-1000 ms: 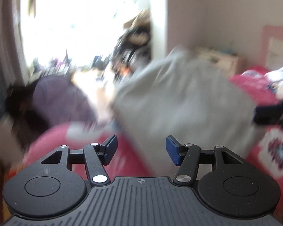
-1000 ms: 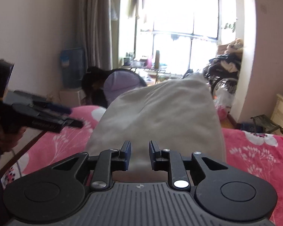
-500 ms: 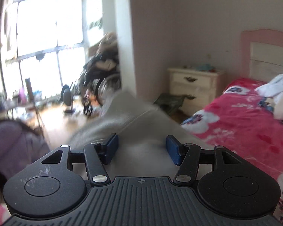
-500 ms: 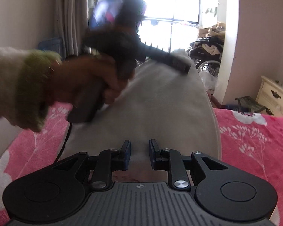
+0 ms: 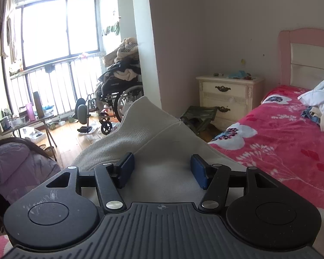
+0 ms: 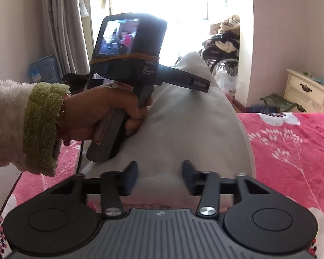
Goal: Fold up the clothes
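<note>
Grey garment [image 5: 168, 151] lies flat on pink bed [image 5: 280, 142] w/ both tools over it: right gripper [image 6: 159, 174] jaws opening, cloth under not pinched, left gripper [image 5: 162, 168] wide, prob to set the fold down

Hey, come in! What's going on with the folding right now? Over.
Right gripper opening over grey garment. Left gripper open, garment under it, lying on pink blanket. Nothing blocking.

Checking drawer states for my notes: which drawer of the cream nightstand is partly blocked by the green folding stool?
The lower drawer of the nightstand; the stool hides its left end.
</note>
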The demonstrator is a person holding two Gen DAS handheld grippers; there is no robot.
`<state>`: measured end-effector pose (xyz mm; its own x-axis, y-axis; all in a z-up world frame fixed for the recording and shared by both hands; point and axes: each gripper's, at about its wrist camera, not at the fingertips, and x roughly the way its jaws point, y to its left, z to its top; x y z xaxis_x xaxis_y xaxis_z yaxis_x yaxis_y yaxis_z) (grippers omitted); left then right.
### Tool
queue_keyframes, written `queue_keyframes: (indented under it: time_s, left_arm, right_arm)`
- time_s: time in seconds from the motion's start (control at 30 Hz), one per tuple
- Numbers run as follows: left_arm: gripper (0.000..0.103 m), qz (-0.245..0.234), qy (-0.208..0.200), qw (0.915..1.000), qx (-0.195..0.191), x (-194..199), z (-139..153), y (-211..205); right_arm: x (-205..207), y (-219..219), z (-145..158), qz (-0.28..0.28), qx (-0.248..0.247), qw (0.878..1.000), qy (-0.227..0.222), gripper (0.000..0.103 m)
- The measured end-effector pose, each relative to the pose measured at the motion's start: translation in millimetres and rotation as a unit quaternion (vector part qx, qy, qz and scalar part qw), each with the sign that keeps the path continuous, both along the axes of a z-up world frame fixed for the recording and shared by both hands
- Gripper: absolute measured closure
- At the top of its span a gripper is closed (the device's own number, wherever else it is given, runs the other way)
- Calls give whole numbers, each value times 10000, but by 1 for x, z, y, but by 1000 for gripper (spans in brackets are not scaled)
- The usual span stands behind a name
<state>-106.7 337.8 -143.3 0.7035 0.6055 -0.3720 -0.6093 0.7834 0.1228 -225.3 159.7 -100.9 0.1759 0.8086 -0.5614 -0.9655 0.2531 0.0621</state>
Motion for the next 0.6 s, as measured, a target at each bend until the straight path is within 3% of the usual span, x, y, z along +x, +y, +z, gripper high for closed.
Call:
queue_keyframes:
  time_s: [0.07,0.23,0.33,0.47,0.6]
  left_arm:
    - [44,9,28,10000,25,0,0,0]
    - [44,24,67,10000,67,0,0,0]
    - [43,36,99,9999,107,1,0,0]
    - [43,51,133,9998,154,1,0,-1]
    - [43,63,156,9997,192,2,0,-1]
  right_arm:
    - [-2,-1,3,-152,21,9998,101,37]
    - [4,-17,9,-502,278,9964,619,29]
    - [6,-26,13,-742,308,9943,702,21]
    - [4,-37,20,-917,455,9925,675,2]
    - [3,-45,26,-999,728,9899,688,0]
